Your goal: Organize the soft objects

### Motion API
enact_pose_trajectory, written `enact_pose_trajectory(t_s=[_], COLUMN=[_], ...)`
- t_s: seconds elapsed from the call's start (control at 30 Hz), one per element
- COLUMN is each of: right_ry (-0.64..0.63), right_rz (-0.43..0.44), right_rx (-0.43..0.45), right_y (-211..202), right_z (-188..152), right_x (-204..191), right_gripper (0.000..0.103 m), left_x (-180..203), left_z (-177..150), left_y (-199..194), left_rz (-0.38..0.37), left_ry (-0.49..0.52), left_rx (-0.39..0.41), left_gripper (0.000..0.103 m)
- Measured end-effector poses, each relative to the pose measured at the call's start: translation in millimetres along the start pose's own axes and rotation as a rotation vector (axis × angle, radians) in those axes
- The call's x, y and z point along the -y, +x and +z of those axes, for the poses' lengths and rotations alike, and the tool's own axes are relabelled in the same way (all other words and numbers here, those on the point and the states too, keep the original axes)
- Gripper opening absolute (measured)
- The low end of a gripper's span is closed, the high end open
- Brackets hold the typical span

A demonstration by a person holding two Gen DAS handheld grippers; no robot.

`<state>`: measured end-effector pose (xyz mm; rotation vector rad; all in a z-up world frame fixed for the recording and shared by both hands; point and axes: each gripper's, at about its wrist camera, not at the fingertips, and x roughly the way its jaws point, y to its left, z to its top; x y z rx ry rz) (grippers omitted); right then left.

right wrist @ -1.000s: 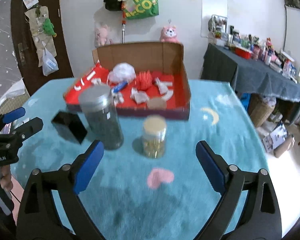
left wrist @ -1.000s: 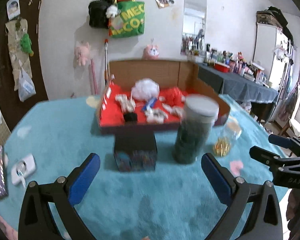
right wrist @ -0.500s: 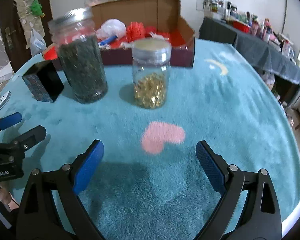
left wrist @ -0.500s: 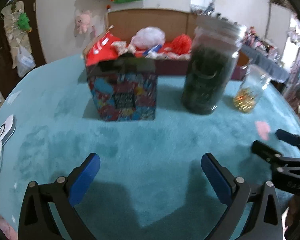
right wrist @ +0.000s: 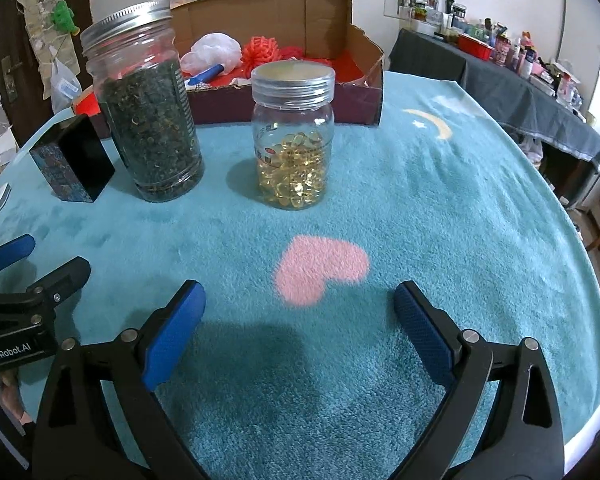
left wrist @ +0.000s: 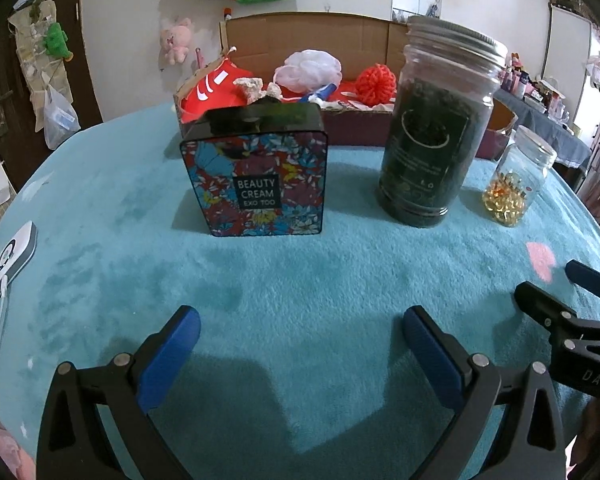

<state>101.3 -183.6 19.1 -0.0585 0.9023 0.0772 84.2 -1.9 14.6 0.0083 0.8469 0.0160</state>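
At the far left of the teal plush table cover (left wrist: 284, 280), a small white device with a round dial (left wrist: 12, 254) lies flat near the edge, a thin cable trailing from it. The left gripper (left wrist: 300, 332) hangs low over bare cover with its blue-padded jaws spread wide and nothing between them. Ahead of it stands an upright flower-printed tin box with a black top, labelled "BEAUTY CREAM" (left wrist: 258, 184), and just beside that, to its right, a tall clear jar with a silver screw lid, filled with dark green dried leaves (left wrist: 432, 128). Further right, apart from the tall jar, sits a shorter clear jar holding golden capsules in its lower half (right wrist: 292, 136). Behind all three rests an open cardboard box with a red lining (right wrist: 364, 68), its front wall close behind the jars. The soft things lie inside it: a white mesh bath puff (left wrist: 308, 70) towards the left, a red knitted ball (left wrist: 376, 82) to its right, and some pale scraps near the front-left corner that are too small to tell. The right gripper (right wrist: 298, 320) hovers over the cover just short of a pink heart patch (right wrist: 320, 268), jaws likewise wide apart and empty. At the far right a dark-draped side table (right wrist: 500, 92) carries bottles.
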Motion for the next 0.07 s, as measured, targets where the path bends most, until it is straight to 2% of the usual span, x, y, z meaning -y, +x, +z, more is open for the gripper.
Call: enact_pose_trajectory(t_s=[0.07], right_ry=[0.0], right_rz=[-0.001], right_rx=[0.0], right_y=[-0.1], right_z=[-0.1], right_x=[0.0], right_gripper=[0.097], left_x=[-0.4], left_z=[0.8], left_y=[-0.3], left_rz=[-0.006], left_ry=[0.002], left_rx=[-0.007], left_gripper=[0.103])
